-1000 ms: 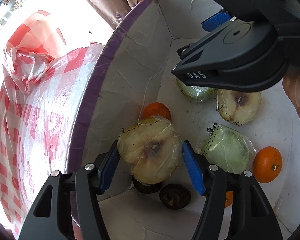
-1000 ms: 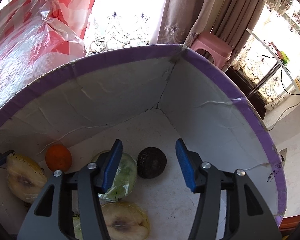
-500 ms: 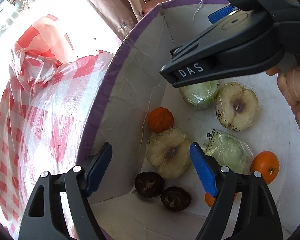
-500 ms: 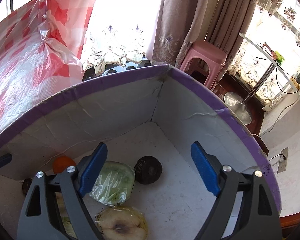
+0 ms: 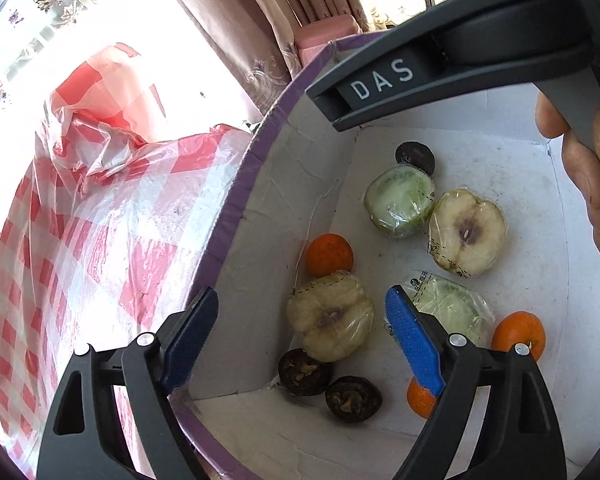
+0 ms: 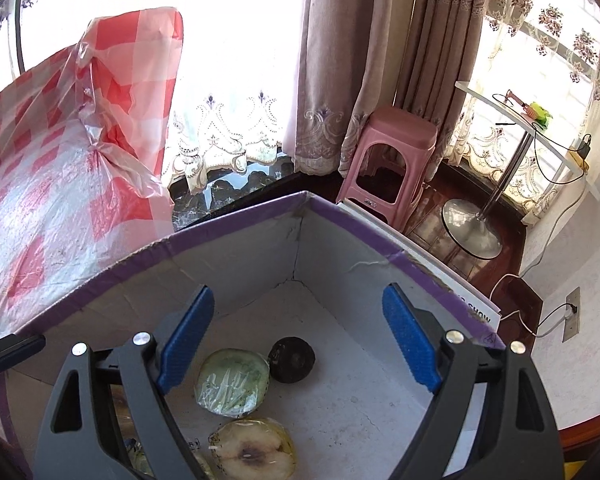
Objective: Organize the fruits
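Both tools, left (image 5: 300, 332) and right (image 6: 296, 336), gape empty above the purple-rimmed white cardboard box (image 5: 236, 208); lift straight up, clear of the wrapped halved apple (image 5: 330, 322).

**Fruit count inside the purple-rimmed white cardboard box**

The purple-rimmed white cardboard box (image 5: 260, 168) holds ten pieces in the left wrist view: three small round orange tangerines (image 5: 329, 255), two plastic-wrapped pale cut apple halves (image 5: 467, 233), two plastic-wrapped green cut fruit halves (image 5: 399, 203), and three dark brown wrinkled round fruits (image 5: 415, 157).
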